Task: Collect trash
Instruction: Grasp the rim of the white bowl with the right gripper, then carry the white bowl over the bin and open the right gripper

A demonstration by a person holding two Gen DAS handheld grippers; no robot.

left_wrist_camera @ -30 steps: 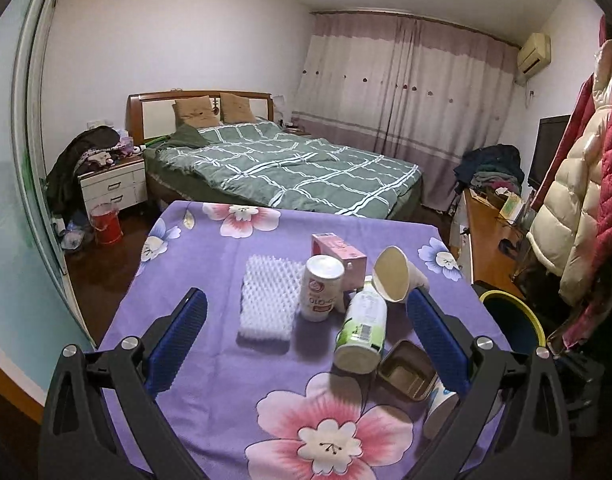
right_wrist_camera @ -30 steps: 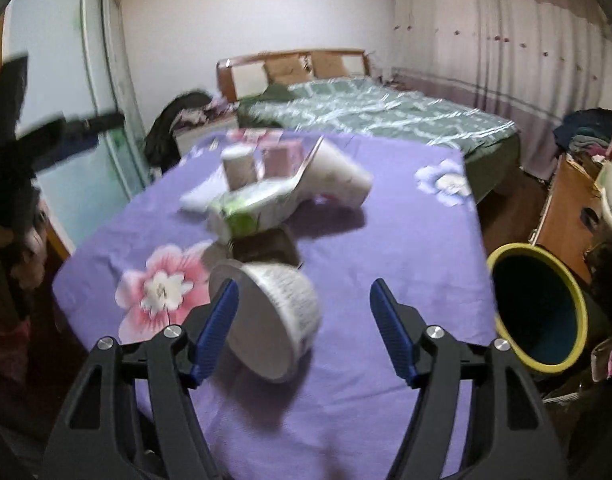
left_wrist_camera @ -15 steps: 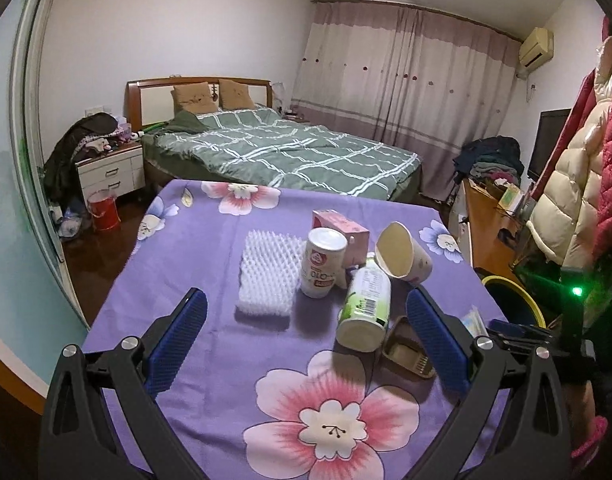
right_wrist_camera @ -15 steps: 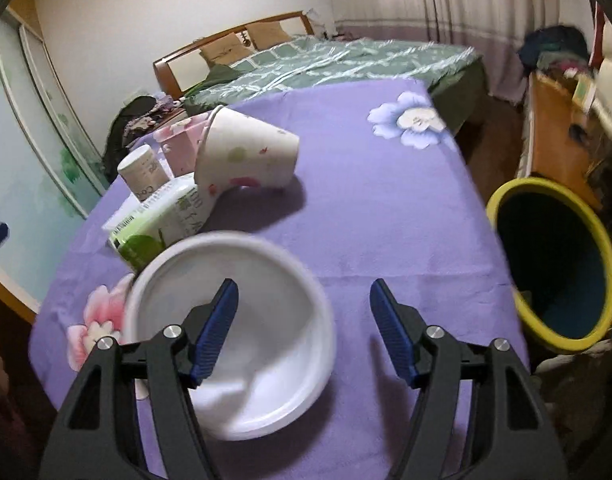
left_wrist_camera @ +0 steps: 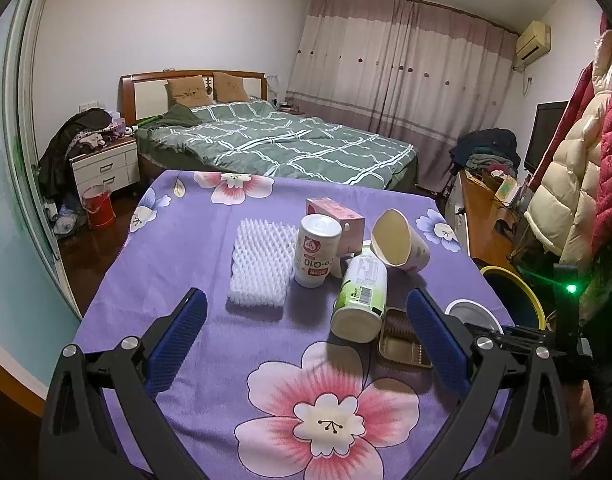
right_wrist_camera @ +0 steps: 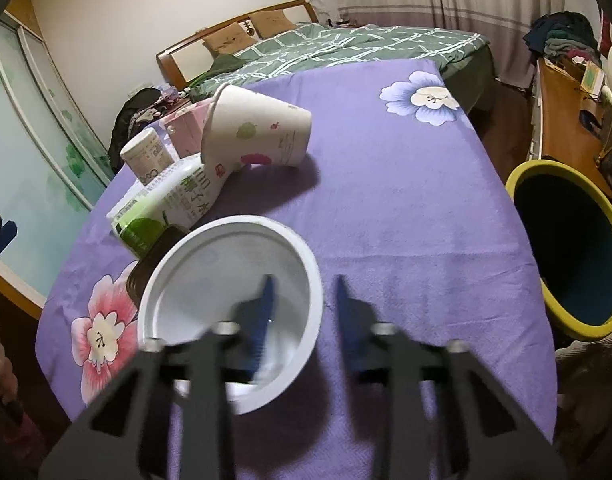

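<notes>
Six pieces still litter my worktop (left_wrist_camera: pixel 118 304); my right tool (right_wrist_camera: pixel 304 300) pinches the tub's (right_wrist_camera: pixel 230 304) rim, left tool (left_wrist_camera: pixel 306 328) released, bin (right_wrist_camera: pixel 569 244) apparently empty.

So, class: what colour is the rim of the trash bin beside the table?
Yellow, around a dark blue inside; the trash bin shows best in the right wrist view.

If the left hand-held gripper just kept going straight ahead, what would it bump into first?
Probably the green-labelled bottle lying on the tablecloth, or the white foam net beside it; depth is hard to judge.
</notes>
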